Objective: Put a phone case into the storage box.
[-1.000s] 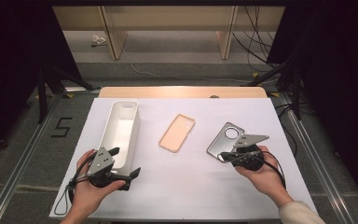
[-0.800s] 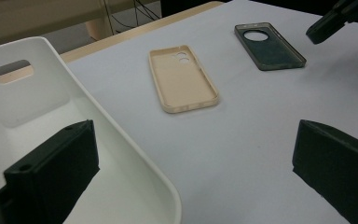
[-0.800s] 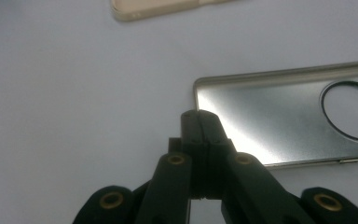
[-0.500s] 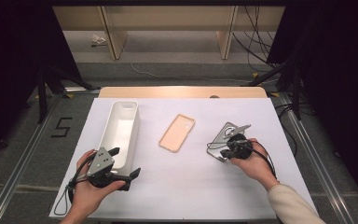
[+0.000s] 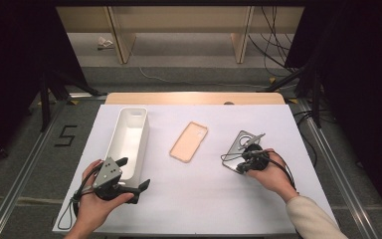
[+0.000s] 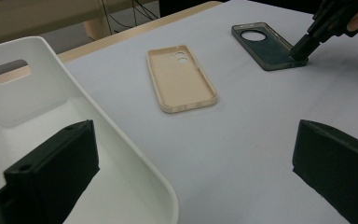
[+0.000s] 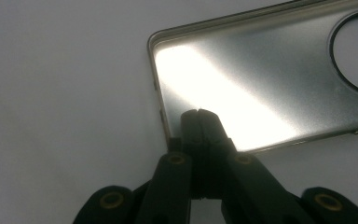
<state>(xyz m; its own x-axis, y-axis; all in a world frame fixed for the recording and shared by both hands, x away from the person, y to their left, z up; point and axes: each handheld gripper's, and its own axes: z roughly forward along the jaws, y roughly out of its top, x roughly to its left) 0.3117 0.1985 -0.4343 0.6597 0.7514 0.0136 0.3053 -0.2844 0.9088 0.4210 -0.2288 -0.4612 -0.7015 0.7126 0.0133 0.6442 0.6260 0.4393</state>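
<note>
High view: the right gripper point(image 5: 243, 162) sits on the near corner of the grey case point(image 5: 241, 149), its jaws pressed together. The case lies flat on the white table point(image 5: 204, 199), reaching away from that gripper toward the far side. The tan case point(image 5: 189, 142) lies well to the gripper's left, flat and untouched, and the white bin point(image 5: 129, 142) stands beyond that, empty as far as can be seen. The left gripper point(image 5: 129, 181) rests at the bin's near end with its jaws spread and nothing between them.

Left gripper view: its two black jaws stand wide apart. The bin point(image 6: 135, 168) is close on the left, partly behind the left jaw; the tan case point(image 6: 182, 79) lies ahead, and the grey case point(image 6: 265, 46) farther off to the right, with the right gripper point(image 6: 303, 49) tipped down onto its near corner.

Right gripper view: the jaws meet tip to tip, with no gap visible, right at the grey case's point(image 7: 270, 79) near edge beside a corner. Whether they pinch the thin rim or merely press on it cannot be told. The case's round camera hole is ahead and to the right.

Judging from this, the work is at its start: neither case is lifted or in the bin, if that is where they go. The grey case must first be gripped.
</note>
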